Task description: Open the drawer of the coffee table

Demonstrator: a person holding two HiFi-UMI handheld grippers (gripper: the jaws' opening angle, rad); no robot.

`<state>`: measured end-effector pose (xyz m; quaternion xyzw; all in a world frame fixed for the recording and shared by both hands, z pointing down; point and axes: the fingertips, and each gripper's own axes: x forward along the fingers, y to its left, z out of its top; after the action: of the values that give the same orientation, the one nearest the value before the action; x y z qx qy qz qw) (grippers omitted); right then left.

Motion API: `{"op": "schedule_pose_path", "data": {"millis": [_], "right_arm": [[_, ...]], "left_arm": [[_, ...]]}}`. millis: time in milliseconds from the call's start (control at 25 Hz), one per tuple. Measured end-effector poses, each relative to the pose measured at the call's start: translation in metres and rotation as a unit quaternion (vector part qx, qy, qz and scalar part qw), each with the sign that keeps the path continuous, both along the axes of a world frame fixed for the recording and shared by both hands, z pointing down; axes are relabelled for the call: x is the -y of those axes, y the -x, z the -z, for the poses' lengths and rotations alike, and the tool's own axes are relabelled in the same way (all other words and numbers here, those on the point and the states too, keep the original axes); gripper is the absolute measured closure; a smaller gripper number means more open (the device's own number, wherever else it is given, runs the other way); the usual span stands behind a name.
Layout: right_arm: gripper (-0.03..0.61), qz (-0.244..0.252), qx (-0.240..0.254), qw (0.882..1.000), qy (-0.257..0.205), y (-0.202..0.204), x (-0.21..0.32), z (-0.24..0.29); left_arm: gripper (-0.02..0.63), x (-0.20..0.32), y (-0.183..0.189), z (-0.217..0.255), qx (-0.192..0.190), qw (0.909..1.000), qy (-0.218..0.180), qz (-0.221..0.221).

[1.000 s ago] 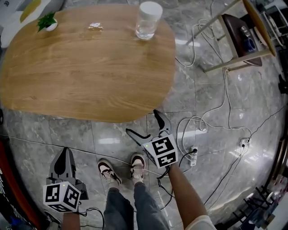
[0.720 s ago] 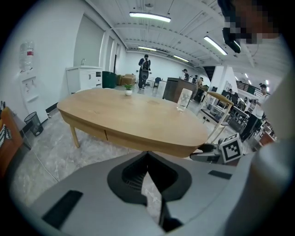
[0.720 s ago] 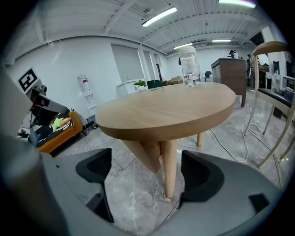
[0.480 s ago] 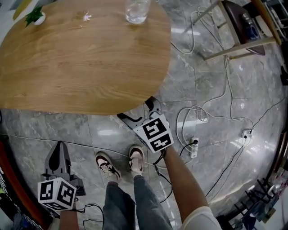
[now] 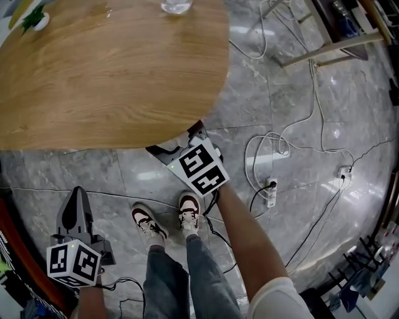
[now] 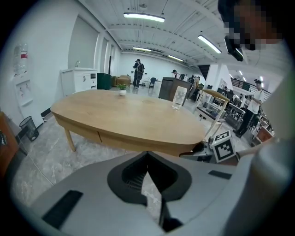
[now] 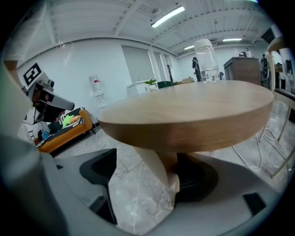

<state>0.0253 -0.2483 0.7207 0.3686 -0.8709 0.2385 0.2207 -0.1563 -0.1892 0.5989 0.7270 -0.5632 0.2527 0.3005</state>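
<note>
Jaws closing, leg (image 7: 160,171) between; right gripper (image 5: 182,147) under tabletop (image 5: 124,75).

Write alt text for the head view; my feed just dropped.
The right gripper reaches under the near rim of the oval wooden coffee table, jaws closing with nothing between them. The left gripper hangs low at left, jaws together, over grey marble floor near the person's shoes; cables trail at right.

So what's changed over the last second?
The right tool moved forward to the coffee table, and its tips now sit under the near rim. Its jaws are closing but grip nothing yet; a table leg shows beyond the gap. The left tool stayed low and shut. The glass and plant haven't moved on the tabletop.
</note>
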Motion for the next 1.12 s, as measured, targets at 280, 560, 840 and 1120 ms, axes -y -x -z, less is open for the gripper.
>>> {"op": "schedule_pose_path", "data": {"millis": [280,560,840,1120], "right_arm": [[0.269,-0.005,-0.014,1.000,-0.004,-0.004,0.006,-0.002],[0.350,-0.021,-0.025,0.999,-0.015,-0.011,0.011,-0.002],[0.381,0.004,-0.036,0.999,-0.019,-0.013,0.009,-0.002],[0.397,0.021,-0.041,0.999,-0.027,-0.015,0.009,-0.001]], "left_arm": [[0.621,0.001,0.003,-0.002,0.000,1.0000,0.001,-0.002],[0.621,-0.003,-0.001,-0.007,-0.006,1.0000,0.003,-0.004],[0.621,-0.003,0.006,-0.007,-0.005,1.0000,0.005,0.005],[0.621,0.001,0.011,-0.006,-0.008,0.9997,0.004,0.023]]}}
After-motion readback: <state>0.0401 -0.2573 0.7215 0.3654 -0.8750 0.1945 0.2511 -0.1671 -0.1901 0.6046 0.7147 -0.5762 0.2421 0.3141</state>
